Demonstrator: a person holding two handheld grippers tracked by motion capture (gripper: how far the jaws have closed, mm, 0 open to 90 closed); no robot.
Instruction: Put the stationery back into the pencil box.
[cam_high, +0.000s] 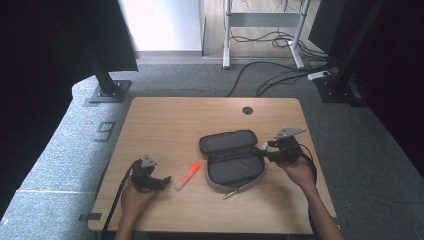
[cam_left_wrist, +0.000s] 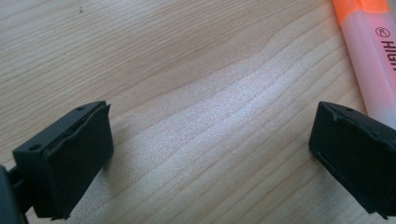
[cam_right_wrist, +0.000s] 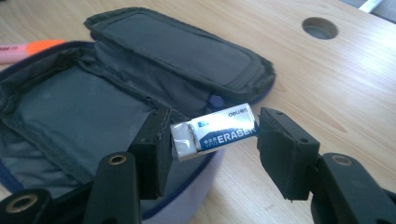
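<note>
A grey pencil case (cam_high: 232, 159) lies open at the table's middle, its lid folded back. My right gripper (cam_high: 263, 151) is at the case's right edge, shut end to end on a white eraser (cam_right_wrist: 214, 131) in a blue-and-white sleeve, held over the case's rim (cam_right_wrist: 187, 196). An orange highlighter (cam_high: 187, 176) lies left of the case. My left gripper (cam_high: 166, 181) rests on the table just left of the highlighter, open, with bare wood between its jaws; the highlighter (cam_left_wrist: 373, 56) lies beyond its right jaw.
A thin pen-like stick (cam_high: 236, 190) lies in front of the case. A round cable hole (cam_high: 247, 110) is in the wooden table (cam_high: 165, 125) near its far edge. Beyond the table are carpet, cables and stand feet.
</note>
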